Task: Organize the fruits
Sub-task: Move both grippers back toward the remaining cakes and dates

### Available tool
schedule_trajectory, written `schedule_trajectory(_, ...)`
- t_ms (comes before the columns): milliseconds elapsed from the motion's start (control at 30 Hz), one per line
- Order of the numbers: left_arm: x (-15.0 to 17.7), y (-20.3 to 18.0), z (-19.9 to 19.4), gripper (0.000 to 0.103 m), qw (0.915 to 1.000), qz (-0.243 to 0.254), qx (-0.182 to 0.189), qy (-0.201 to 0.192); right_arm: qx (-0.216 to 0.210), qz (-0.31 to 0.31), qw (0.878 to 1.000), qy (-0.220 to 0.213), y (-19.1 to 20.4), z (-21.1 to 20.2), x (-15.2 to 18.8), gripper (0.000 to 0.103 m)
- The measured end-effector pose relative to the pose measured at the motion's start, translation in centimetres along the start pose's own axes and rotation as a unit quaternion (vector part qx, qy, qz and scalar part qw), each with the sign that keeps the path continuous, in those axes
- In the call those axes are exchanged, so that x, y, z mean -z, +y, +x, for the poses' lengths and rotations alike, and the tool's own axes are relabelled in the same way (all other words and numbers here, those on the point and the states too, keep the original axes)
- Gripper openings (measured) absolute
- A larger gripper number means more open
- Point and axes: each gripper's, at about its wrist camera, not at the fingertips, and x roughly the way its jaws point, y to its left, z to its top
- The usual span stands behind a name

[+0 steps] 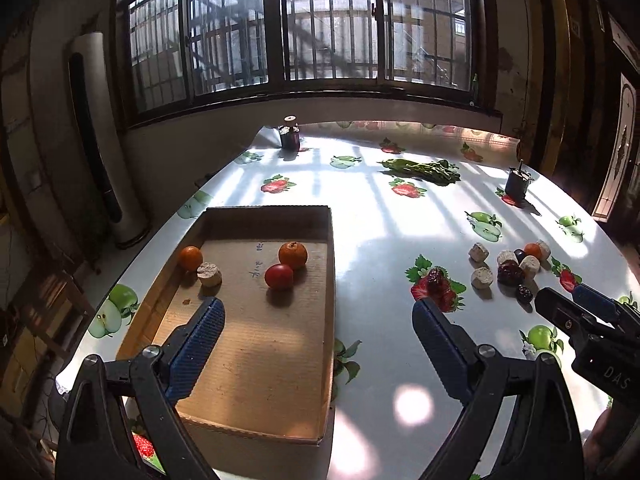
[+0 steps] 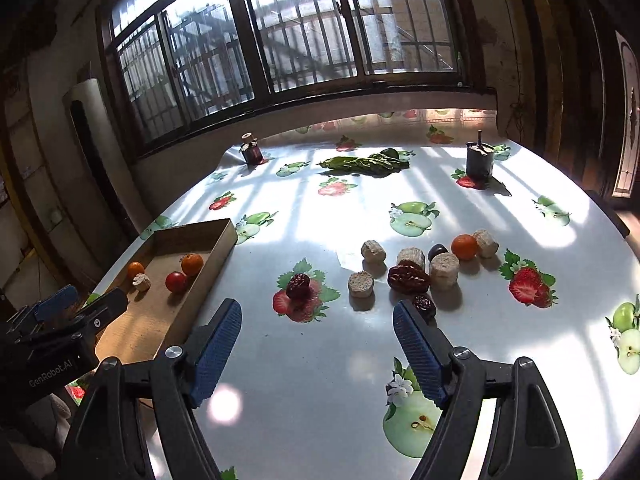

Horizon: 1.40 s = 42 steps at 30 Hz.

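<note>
Left wrist view puts your left gripper above the near half of the cardboard tray, which lies along the counter's left edge. Its fingers are spread wide with nothing between them, so this hand is free. Already in the tray are two oranges, a red tomato and one pale round slice, gathered in the far half, which leaves the near floor bare for more. Judging by that, sorting is partly done. Your right gripper shows at the counter's right side, near the unsorted cluster.

Right wrist view looks down over that cluster toward the counter's right edge: a large dried date, a small date just beside the right-hand finger, another date apart on a printed strawberry, several pale slices, an orange and a dark round fruit. The right gripper is spread too, pinching nothing. You hold it open and tilted down, probably to drop over the next piece; the loose pieces touch one another, so pick an outer one.
</note>
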Motion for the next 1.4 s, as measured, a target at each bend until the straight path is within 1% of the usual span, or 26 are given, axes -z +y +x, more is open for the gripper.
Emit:
schedule_trajectory(233, 0.5, -0.9, 0.2, 0.095, 0.9999, 0.003, 0.004, 0.016, 0.002, 0.013, 1.000, -0.010, -1.3, -1.0, 0.5, 0.082)
schedule_trajectory(433, 0.9, -1.4, 0.5, 0.095, 0.9996, 0.009, 0.011, 0.025, 0.001, 0.020, 1.000, -0.003, -1.6, -0.8, 1.0, 0.082)
schedule_trajectory(633, 1.0, -1.2, 0.6, 0.095, 0.9992, 0.003, 0.020, 0.034, 0.000, 0.026, 1.000, 0.001, -1.8, -0.8, 1.0, 0.082)
schedule_trajectory(833, 0.9, -1.2, -0.6, 0.095, 0.9993, 0.002, 0.027, 0.024, -0.003, 0.021, 1.000, -0.006, -1.0, -1.9, 0.9, 0.082)
schedule_trajectory(1033, 1.0, -1.5, -3.1, 0.095, 0.9991, 0.003, 0.041, 0.008, -0.006, 0.005, 1.000, -0.014, 0.3, -3.7, 1.2, 0.082)
schedule_trajectory(1167, 1.0, -1.4, -5.3, 0.095, 0.9987, 0.001, 0.051, -0.003, -0.010, 0.005, 1.000, -0.021, 0.9, -5.2, 1.3, 0.082)
schedule_trajectory(1300, 1.2, -0.8, -6.8, 0.095, 0.9984, -0.009, 0.053, -0.019, -0.018, 0.001, 0.999, -0.027, 1.6, -6.5, 1.4, 0.082)
schedule_trajectory(1400, 1.4, -0.5, -7.3, 0.095, 0.9981, -0.015, 0.057, -0.017, -0.015, -0.008, 0.999, -0.035, 2.1, -7.3, 1.9, 0.082)
